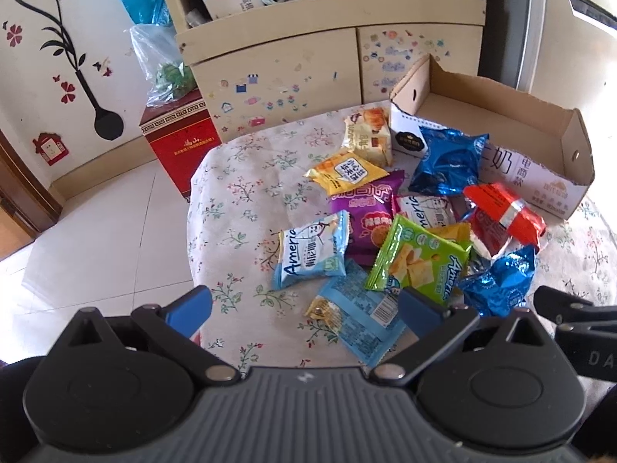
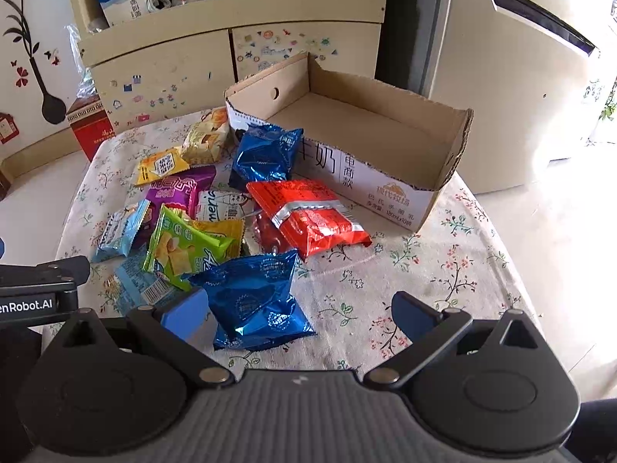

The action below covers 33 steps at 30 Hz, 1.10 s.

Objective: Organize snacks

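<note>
Hovering wide open, right gripper [image 2: 299, 320] hanging low over the near edge of the table [image 2: 443, 270], fingers spread and holding nothing. Straddling the nearest blue foil packet [image 2: 254, 301], left finger just beside its edge, right finger well clear. Left gripper [image 1: 304, 312] likewise gaping empty over a pale blue packet [image 1: 358, 316] and the green packet [image 1: 416, 258]. Sitting beyond in a loose heap: the red packet [image 2: 308, 216], a second blue foil packet [image 2: 266, 154], purple and yellow ones further left. Waiting empty at the far side, cardboard box [image 2: 443, 189], nothing inside yet. Risking a slip here: puffy, slick foil squirting out from closing fingers. Also risking a double grab, with packets overlapping so closely, or dragging the cloth along.
</note>
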Tool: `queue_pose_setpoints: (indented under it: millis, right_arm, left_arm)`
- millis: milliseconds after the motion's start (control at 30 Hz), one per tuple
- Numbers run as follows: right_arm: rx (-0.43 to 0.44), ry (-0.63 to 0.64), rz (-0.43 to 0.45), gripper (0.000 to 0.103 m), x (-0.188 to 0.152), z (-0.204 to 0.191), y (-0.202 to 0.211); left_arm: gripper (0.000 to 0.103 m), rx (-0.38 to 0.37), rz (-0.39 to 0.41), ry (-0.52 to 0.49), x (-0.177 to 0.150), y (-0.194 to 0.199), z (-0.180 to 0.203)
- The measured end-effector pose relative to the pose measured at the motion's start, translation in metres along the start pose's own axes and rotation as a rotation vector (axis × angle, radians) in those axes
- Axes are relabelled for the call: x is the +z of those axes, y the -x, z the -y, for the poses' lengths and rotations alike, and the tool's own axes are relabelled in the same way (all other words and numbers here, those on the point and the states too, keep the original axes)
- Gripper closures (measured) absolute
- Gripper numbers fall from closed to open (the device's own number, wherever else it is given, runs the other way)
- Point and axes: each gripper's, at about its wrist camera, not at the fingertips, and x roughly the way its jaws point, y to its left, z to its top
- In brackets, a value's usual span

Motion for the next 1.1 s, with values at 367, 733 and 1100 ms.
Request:
queue_pose_setpoints:
  millis: [367, 733, 1100]
  right_arm:
    - [-0.016, -0.029, -0.032, 0.000, 0.005, 0.001, -0.010]
    - [-0.006, -0.029, -0.047, 0.000, 0.006, -0.001, -0.015]
    - [-0.015, -0.019, -0.046, 0.000, 0.007, -0.003, -0.018]
  left_arm:
    - [0.001, 0.008, -0.025, -0.027, -0.003, -0.009, 0.011]
    - [0.001, 0.012, -0.042, -0.027, -0.003, -0.013, 0.012]
    - [0.002, 0.022, -0.054, -0.021, -0.004, -0.017, 0.012]
